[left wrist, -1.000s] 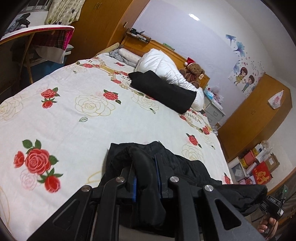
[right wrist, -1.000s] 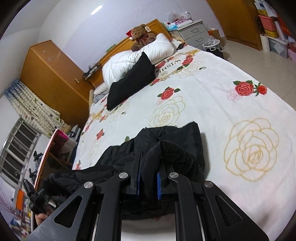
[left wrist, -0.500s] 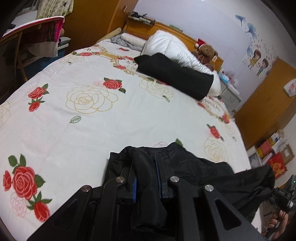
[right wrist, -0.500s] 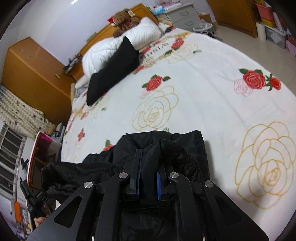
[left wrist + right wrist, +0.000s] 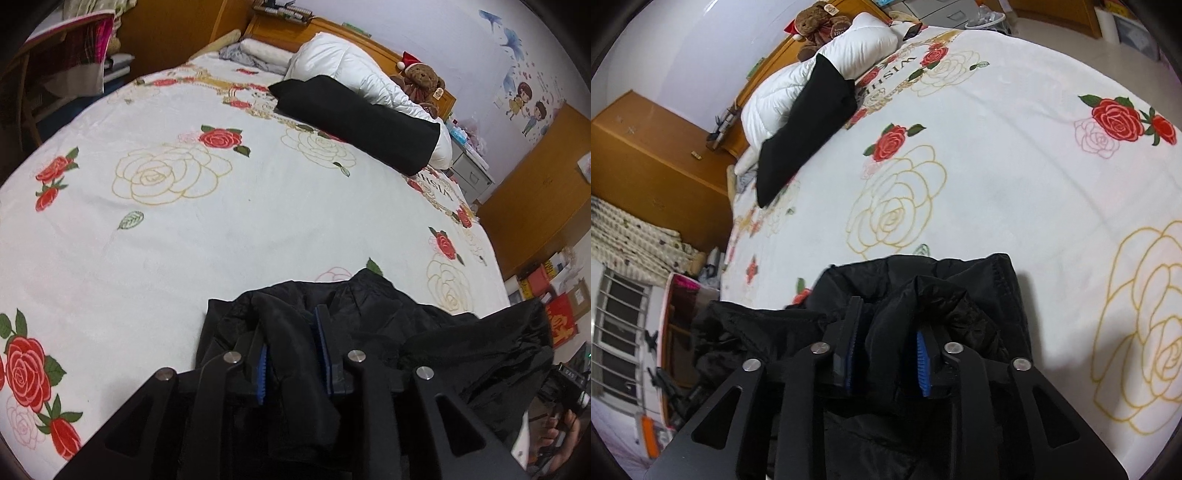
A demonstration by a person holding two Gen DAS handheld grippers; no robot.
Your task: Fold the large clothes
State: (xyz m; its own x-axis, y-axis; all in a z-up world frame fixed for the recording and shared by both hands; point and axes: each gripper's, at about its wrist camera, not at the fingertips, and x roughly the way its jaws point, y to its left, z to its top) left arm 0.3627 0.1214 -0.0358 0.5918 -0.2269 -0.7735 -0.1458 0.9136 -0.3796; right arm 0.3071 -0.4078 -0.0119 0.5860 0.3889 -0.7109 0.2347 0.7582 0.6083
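A black padded garment hangs bunched between both grippers over the near edge of the bed; it also shows in the right wrist view. My left gripper has a thick fold of it between its blue pads, jaws somewhat apart. My right gripper has its jaws parted wider, with a fold of the garment still lying between them. The far end of the garment droops toward the other hand.
The bed's rose-print cover spreads ahead. At the headboard lie a white duvet, a black folded item and a teddy bear. A wardrobe and a chair stand to the left.
Both grippers moved forward and lower over the bed with the garment. The jaws of both have widened, the right more than the left.
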